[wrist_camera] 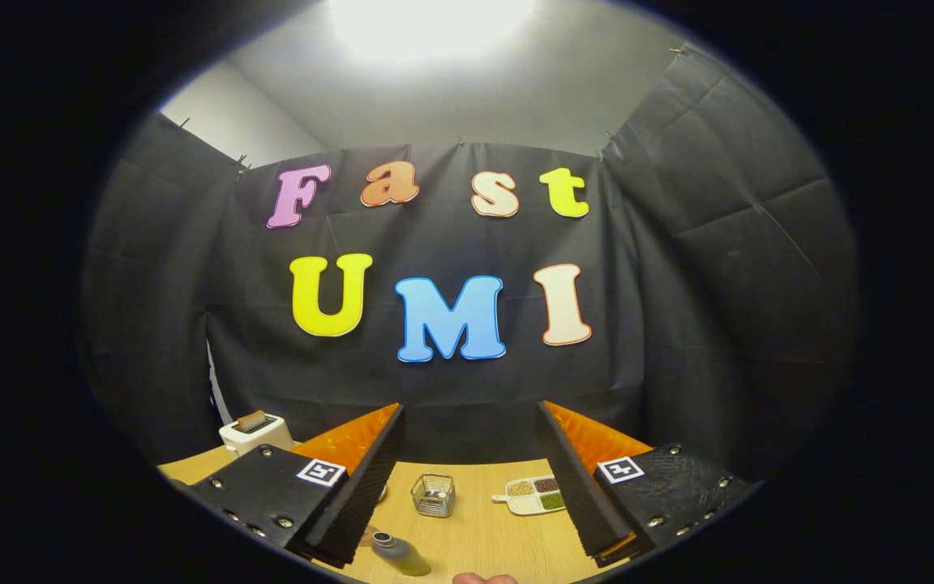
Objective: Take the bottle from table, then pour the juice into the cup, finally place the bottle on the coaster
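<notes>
Tongs (467, 487) wide and empty above the surface (499, 543), so we're pre-grab; next, drop onto the bottle (400, 554).

Odds and ends on the wooden table (507, 543)

A white toaster (252, 431) stands far left; a small wire basket (434, 495) sits beside a divided tray (533, 495) of grains.

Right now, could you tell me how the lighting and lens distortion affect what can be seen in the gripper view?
In the gripper view, a ceiling light blows out to white glare; the fisheye bows the booth walls; the wooden table is evenly lit, so the bottle, wire basket and divided tray between the open gripper fingers read sharply though small; the toaster sits dimmer at the edge.
</notes>
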A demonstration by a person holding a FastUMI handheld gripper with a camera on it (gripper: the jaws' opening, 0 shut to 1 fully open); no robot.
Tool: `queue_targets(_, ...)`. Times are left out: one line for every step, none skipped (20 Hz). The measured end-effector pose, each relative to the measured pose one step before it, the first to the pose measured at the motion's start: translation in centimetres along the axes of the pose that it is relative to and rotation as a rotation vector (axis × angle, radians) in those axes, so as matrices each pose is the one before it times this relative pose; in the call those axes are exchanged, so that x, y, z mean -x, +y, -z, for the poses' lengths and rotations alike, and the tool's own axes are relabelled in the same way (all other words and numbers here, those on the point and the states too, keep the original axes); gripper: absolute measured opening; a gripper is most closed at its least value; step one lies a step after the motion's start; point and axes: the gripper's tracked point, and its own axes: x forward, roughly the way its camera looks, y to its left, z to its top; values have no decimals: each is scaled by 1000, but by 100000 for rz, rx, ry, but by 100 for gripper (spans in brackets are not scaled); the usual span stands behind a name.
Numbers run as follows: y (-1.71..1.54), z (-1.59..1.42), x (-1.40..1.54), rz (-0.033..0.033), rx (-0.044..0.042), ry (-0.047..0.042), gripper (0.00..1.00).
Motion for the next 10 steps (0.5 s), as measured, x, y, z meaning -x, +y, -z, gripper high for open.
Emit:
queue_targets(-207, 89, -113, 888, 174, -112, 97)
queue_targets(188, 90, -25, -122, -261, -453, 97)
queue_targets(563, 181, -205, -1150, -484, -431, 97)
queue_targets(591, 741, -152, -1588, -311, 724, 98)
queue_targets(574, 1056, -76, -1630, -332, 1619, 98)
queue_targets(641, 1166, 169, -2034, -492, 1588, 98)
queue_targets(533, 1112, 164, -1458, -158, 1435, 98)
queue_targets(270, 1090, 190, -723, -110, 1275, 98)
queue_targets(424, 788, 170, -1009, 288, 570, 98)
queue_targets(365, 653, 133, -678, 929, 164, 98)
